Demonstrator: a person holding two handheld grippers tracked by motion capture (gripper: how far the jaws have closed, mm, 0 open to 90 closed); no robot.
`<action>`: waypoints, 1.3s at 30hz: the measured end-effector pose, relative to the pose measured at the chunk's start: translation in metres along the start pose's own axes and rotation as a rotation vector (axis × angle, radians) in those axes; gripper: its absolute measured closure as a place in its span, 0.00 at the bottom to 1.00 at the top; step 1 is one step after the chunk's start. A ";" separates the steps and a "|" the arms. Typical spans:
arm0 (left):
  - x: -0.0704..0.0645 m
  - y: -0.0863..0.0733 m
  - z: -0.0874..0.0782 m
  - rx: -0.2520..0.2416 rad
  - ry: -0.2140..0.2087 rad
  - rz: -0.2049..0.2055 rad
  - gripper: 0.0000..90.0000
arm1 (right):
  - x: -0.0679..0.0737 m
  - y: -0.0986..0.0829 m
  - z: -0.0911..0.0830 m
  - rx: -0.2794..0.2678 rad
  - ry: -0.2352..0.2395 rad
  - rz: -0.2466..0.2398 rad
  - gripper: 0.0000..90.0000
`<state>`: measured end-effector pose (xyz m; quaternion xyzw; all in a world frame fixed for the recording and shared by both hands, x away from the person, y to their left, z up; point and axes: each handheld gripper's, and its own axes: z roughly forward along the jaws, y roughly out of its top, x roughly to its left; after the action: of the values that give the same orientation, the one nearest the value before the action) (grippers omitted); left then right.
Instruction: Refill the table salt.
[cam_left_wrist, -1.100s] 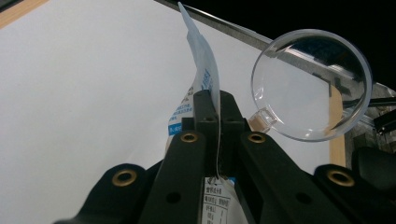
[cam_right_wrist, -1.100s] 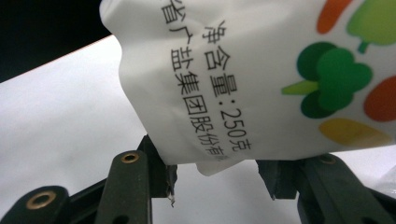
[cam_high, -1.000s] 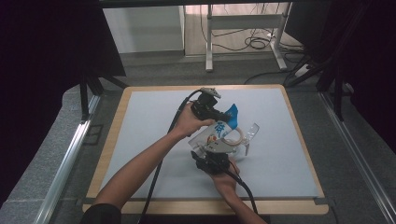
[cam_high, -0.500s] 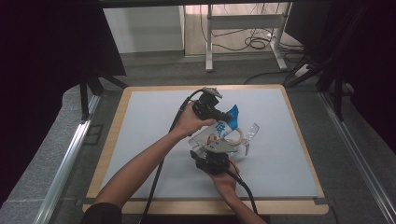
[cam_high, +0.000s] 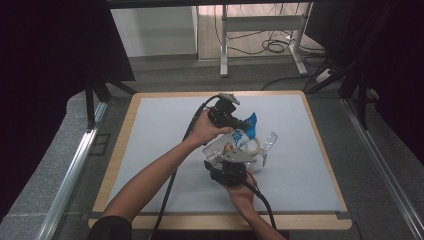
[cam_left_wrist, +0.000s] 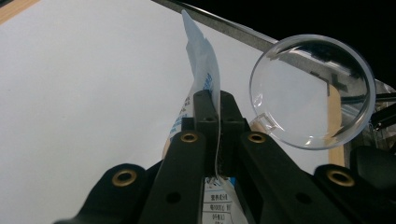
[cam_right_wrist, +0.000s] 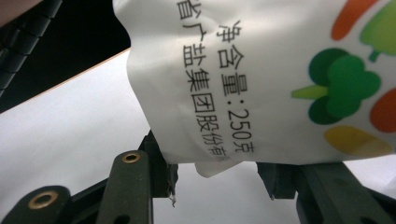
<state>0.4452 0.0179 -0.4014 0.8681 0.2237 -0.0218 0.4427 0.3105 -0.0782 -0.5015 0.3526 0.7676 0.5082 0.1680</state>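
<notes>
A white and blue printed bag (cam_high: 245, 135) hangs over the middle of the table. My left gripper (cam_high: 242, 125) is shut on the bag's thin upper edge (cam_left_wrist: 203, 70), and the film runs straight between its closed jaws (cam_left_wrist: 219, 100). My right gripper (cam_high: 232, 152) sits just below the bag, pointing up at it. In the right gripper view the bag (cam_right_wrist: 261, 70) shows black print and vegetable drawings. Its lower corner dips between the jaws, which stand apart (cam_right_wrist: 215, 175). A clear round plastic lid (cam_high: 267, 142) (cam_left_wrist: 313, 88) is beside the bag on its right.
The pale grey mat (cam_high: 165, 135) covers a wooden-edged table (cam_high: 120, 150). Black cables trail from both grippers toward the near edge. Metal rails (cam_high: 75, 165) run along both sides, and a desk frame with cables (cam_high: 260, 40) stands beyond the far edge.
</notes>
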 end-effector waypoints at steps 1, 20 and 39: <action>0.000 0.000 0.000 -0.001 -0.001 0.000 1.00 | 0.000 0.000 0.000 0.000 0.001 0.000 0.61; 0.001 0.002 0.003 0.002 -0.004 0.001 1.00 | -0.002 0.000 -0.001 -0.004 -0.002 -0.001 0.61; 0.002 0.002 0.003 -0.004 -0.006 -0.001 1.00 | 0.000 0.001 -0.005 -0.025 -0.011 -0.006 0.62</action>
<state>0.4481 0.0147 -0.4023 0.8671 0.2229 -0.0241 0.4449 0.3079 -0.0813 -0.4982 0.3509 0.7613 0.5155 0.1780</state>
